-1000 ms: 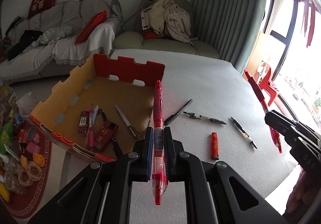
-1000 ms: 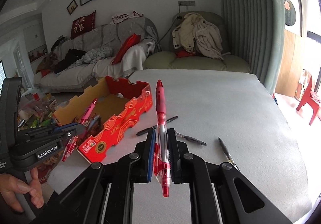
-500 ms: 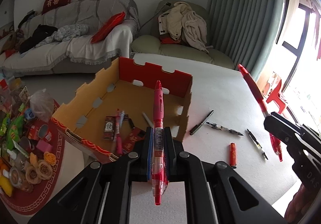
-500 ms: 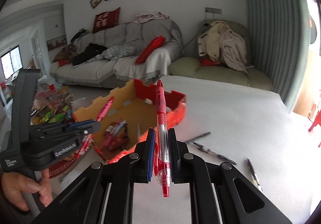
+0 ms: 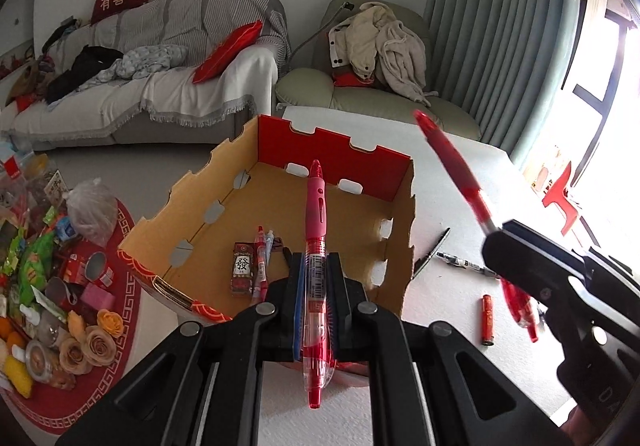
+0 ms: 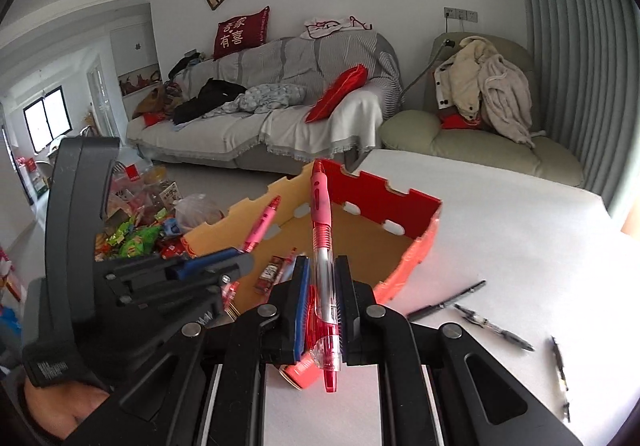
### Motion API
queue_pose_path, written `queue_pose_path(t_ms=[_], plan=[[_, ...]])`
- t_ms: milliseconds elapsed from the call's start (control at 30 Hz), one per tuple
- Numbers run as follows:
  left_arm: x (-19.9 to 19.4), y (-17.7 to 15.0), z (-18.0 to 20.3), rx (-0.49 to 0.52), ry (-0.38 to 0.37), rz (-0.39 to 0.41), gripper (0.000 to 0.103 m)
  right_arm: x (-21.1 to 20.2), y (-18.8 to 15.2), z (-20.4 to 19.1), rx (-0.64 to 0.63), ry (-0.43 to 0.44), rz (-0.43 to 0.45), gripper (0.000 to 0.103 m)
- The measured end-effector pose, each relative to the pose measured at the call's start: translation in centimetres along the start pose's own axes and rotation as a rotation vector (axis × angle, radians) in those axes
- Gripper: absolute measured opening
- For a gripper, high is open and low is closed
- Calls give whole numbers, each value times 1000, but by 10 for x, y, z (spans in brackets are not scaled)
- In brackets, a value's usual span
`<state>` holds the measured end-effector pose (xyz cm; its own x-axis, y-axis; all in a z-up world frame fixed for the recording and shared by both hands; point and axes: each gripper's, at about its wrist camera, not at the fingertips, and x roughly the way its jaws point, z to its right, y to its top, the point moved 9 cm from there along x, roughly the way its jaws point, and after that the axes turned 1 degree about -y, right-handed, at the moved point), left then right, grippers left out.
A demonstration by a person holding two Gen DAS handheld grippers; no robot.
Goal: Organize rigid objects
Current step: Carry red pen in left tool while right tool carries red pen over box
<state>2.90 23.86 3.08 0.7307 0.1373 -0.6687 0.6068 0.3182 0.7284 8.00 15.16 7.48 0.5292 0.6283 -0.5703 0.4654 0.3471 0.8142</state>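
White table (image 5: 460, 174) carries red box (image 5: 336, 150) near sofa (image 6: 280, 102); both jaws pinch red pens; cushion (image 6: 240, 32) reads 有喜.

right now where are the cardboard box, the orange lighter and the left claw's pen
cardboard box (image 5: 328, 150): left wrist view, red far wall
orange lighter (image 5: 487, 319): left wrist view, mid body
left claw's pen (image 5: 315, 230): left wrist view, pink grip

The left gripper (image 5: 315, 282) angles downward with its jaws clamped tight on a red pen (image 5: 315, 246), which stands upright between them. The right gripper (image 6: 323, 296) tilts down likewise, jaws pinched on a second red pen (image 6: 324, 246). In the right wrist view, a hand (image 6: 60, 404) wraps the left gripper's handle at lower left.
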Motion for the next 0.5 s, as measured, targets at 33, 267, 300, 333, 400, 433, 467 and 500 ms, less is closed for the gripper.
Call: queue_pose_path(t_ms=[33,267,300,333,400,433,467,500], plan=[[0,0,0,0,2,0,10,2,1,-1,3,4,-1,13],[14,6,-13,6,17,-13,10,20,3,-8,24,26,-24,13],[15,7,-16,5,20,-14,10,23,3,-9,23,22,-28,13],[17,9,-19,3,23,-14,10,23,3,-10,23,21,-30,13],[20,11,-23,1,29,-17,10,27,3,-11,21,18,-36,13],[22,11,-25,1,31,-21,10,29,3,-12,20,16,-38,13],[24,11,-27,0,36,-24,10,31,3,-13,18,15,-41,13],[26,11,-29,-1,39,-28,10,34,4,-13,16,14,-43,13]])
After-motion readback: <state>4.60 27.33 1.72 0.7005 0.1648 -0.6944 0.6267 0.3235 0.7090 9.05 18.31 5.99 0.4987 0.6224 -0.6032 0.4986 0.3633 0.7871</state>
